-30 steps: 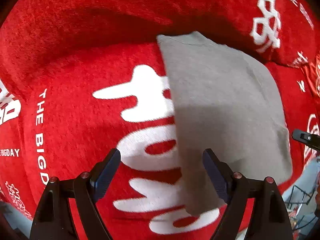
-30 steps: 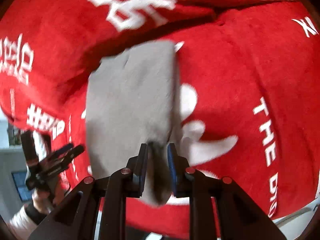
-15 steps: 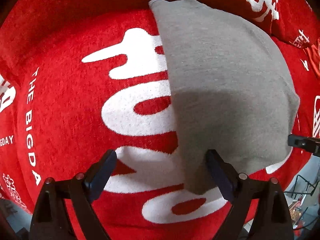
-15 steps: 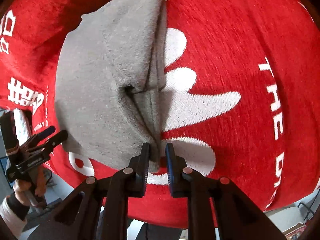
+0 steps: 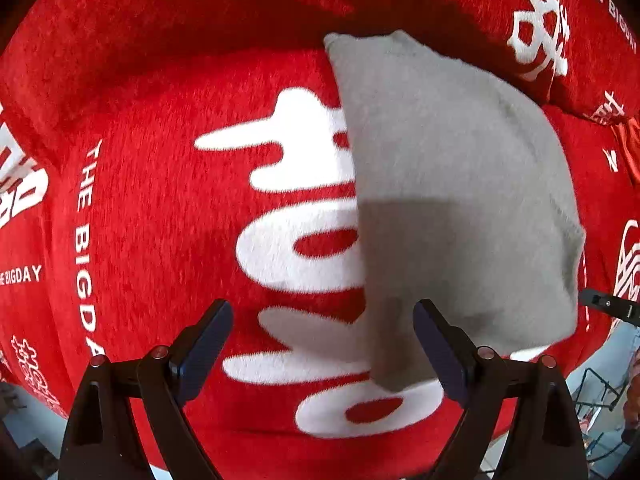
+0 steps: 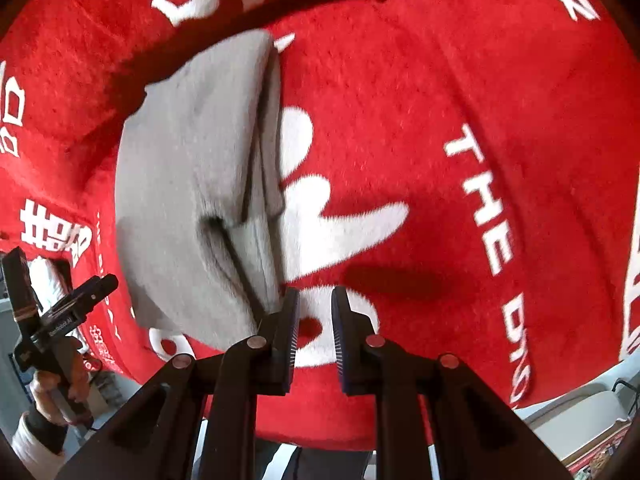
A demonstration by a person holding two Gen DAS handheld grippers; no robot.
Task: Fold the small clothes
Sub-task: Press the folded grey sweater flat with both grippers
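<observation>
A red blanket (image 5: 160, 208) with white lettering spreads ahead of my claws. The folded grey garment (image 5: 452, 200) lies on it, ahead-right of my wide-open left claw (image 5: 322, 344). My right claw (image 6: 314, 328), slightly parted and empty, sits just right of its near corner.

Folded garment (image 5: 452, 208) on the blanket (image 5: 160, 208), left gripper (image 5: 322, 344) before it

1 grey garment (image 5: 452, 200), 1 red cover (image 5: 160, 208), 2 tongs (image 5: 322, 344).

garment (image 5: 460, 184): soft matt grey knit | cover (image 5: 168, 208): fuzzy red plush, white print
</observation>
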